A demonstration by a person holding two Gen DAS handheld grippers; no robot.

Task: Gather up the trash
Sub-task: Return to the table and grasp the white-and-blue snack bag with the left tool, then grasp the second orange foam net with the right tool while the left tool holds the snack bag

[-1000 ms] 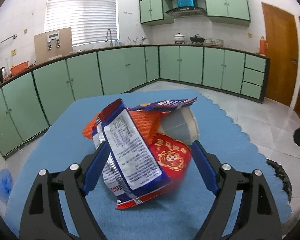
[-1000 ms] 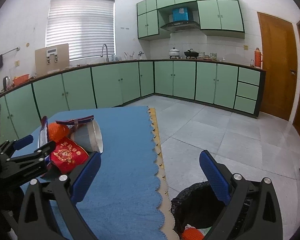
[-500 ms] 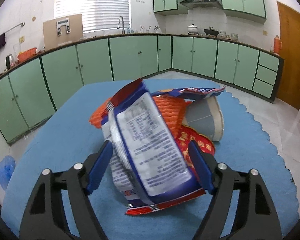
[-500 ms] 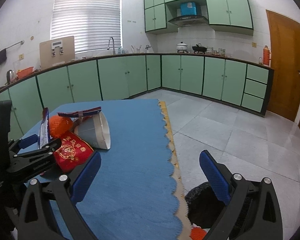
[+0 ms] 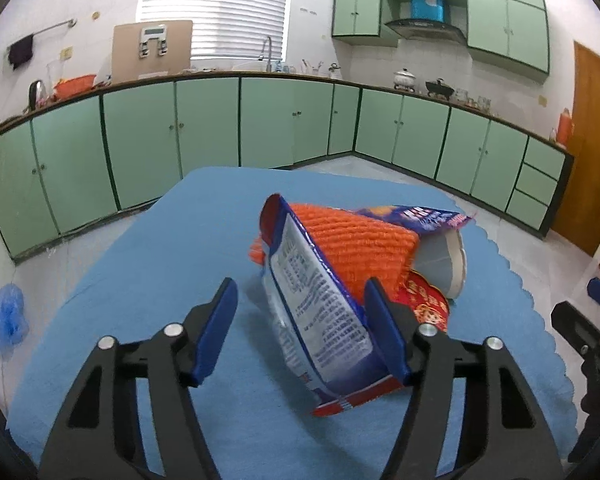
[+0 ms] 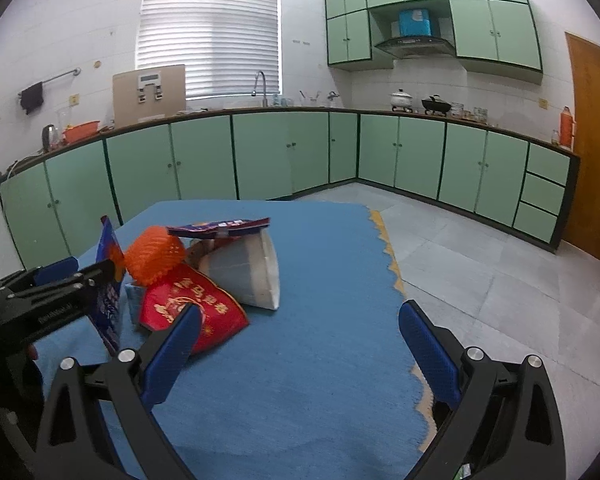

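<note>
Evidently light, crinkly and slippery, the blue snack wrapper [image 5: 320, 304] stands on edge on the bench [image 5: 160, 248] within the left gripper [image 5: 300, 320], whose jaws have been closing, not yet pinching; grasp mid-panel. Right gripper [image 6: 300, 344] is spread, empty.

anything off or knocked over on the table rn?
Yes: a paper cup lies tipped on its side on the blue tablecloth, heaped with an orange foam net, a red packet and a crumpled blue snack wrapper standing on edge. No spill visible.
</note>
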